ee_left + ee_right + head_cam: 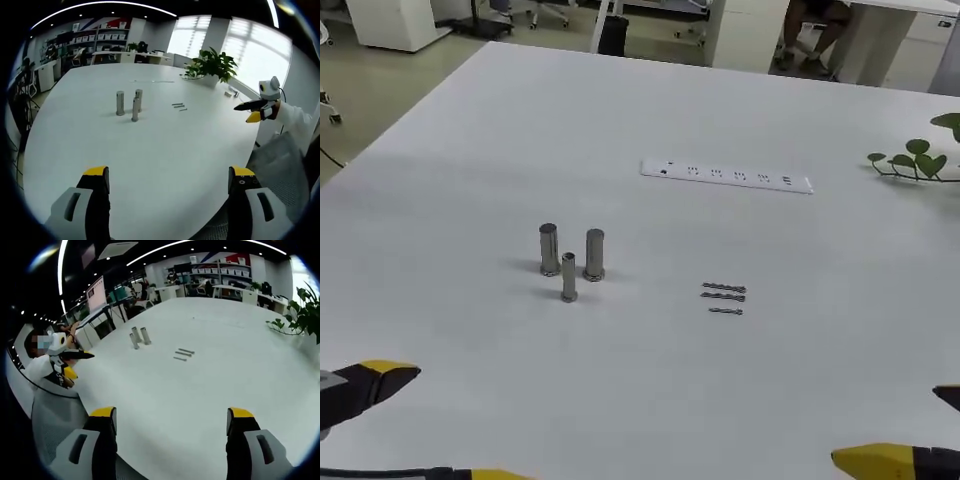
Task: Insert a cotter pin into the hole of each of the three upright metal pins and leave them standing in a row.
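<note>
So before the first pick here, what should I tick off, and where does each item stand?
1. Metal pins upright: ok, all three stand.
2. Metal pins in a row: not ok, they stand in a tight triangle.
3. Cotter pins free to pick: ok, three lie side by side on the bare table, apart from the metal pins, to their right in the head view.
4. Left gripper ready: ok, open and holding nothing.
5. Right gripper ready: ok, open and holding nothing.
6. Which way the holes in the metal pins face: cannot tell, too small to see.
</note>
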